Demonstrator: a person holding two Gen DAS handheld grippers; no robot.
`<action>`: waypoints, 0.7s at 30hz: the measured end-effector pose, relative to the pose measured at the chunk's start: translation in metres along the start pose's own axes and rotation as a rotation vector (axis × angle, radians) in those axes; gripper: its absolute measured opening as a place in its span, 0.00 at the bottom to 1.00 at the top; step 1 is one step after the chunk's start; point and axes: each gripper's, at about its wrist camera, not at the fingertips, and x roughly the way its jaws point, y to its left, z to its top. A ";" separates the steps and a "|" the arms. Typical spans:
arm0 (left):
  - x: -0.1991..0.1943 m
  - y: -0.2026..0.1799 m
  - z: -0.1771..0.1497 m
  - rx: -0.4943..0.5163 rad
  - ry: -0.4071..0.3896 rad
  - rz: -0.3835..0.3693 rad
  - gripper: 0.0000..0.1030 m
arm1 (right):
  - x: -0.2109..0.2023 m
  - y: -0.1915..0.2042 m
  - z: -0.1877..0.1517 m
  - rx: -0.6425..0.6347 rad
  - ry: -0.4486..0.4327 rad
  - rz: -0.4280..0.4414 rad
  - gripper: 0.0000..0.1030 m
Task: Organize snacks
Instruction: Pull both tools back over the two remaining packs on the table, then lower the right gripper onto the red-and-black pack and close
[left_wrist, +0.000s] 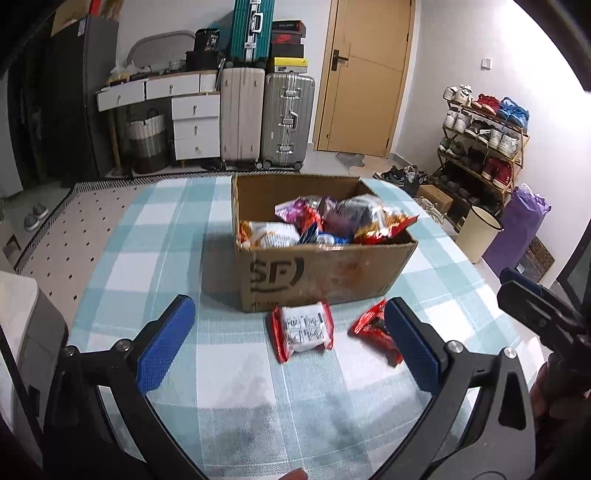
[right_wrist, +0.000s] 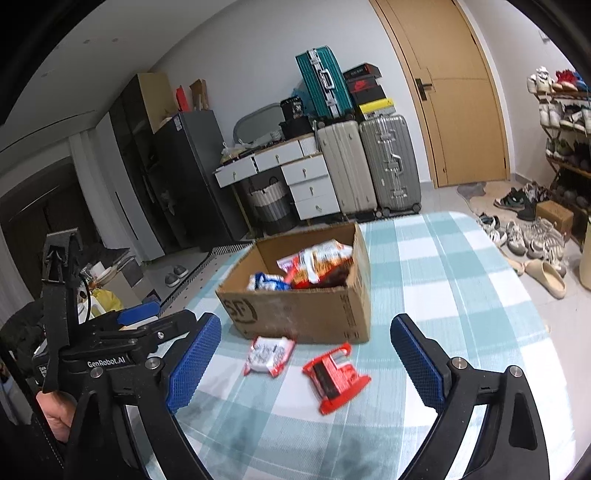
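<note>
We hold both tools over the checked desk (left_wrist: 155, 258), each spread wide with nothing between its blue pads. Ahead of our left tool (left_wrist: 286, 343) lies a white snack packet with red edges (left_wrist: 304, 330), flat on the cloth; a red snack packet (left_wrist: 373, 330) lies just beside that tool's right finger. In the right wrist view, our right tool (right_wrist: 306, 363) frames both packets, the red one nearer its middle. Beyond them stands the open cardboard box (left_wrist: 317, 275), full of snack bags (left_wrist: 332, 223), close behind the white packet.
</note>
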 end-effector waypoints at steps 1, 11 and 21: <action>0.005 0.001 -0.003 -0.004 0.008 -0.001 0.99 | 0.002 -0.001 -0.003 0.002 0.006 -0.002 0.92; 0.047 0.012 -0.028 -0.038 0.074 -0.012 0.99 | 0.038 -0.015 -0.028 0.010 0.095 -0.020 0.92; 0.079 0.025 -0.045 -0.069 0.120 -0.015 0.99 | 0.093 -0.032 -0.049 0.025 0.236 -0.036 0.92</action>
